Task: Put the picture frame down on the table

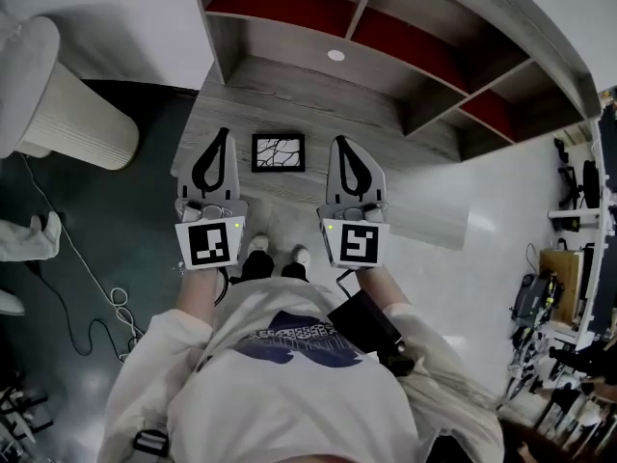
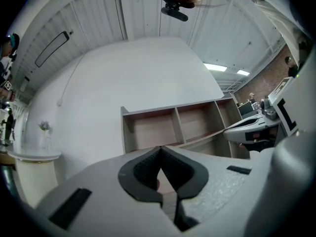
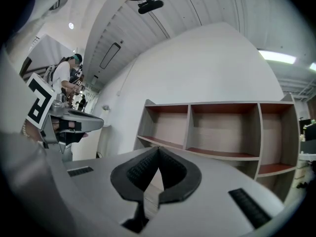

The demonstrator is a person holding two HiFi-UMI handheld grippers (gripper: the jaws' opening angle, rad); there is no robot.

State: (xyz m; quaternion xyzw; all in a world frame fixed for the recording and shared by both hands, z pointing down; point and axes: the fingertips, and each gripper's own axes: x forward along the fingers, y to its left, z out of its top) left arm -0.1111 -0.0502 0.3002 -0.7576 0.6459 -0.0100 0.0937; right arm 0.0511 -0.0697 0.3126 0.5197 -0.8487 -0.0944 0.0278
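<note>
A small black picture frame [image 1: 279,152] with a branch-like drawing rests face up on the pale wooden table [image 1: 289,90], under the shelf unit. My left gripper [image 1: 224,135] hangs just left of the frame and my right gripper [image 1: 339,143] just right of it. Neither touches it. In the left gripper view the left gripper [image 2: 159,148] has its dark pads meeting at the tips with nothing between them. The right gripper [image 3: 158,148] looks the same in its own view. The frame is hidden in both gripper views.
A wooden shelf unit [image 1: 386,37] with red-backed compartments rises behind the table. A white ribbed cylinder [image 1: 82,123] stands at the left on the dark floor, with cables [image 1: 106,307] near it. Equipment clutters the right edge [image 1: 569,287]. People stand far off [image 3: 64,75].
</note>
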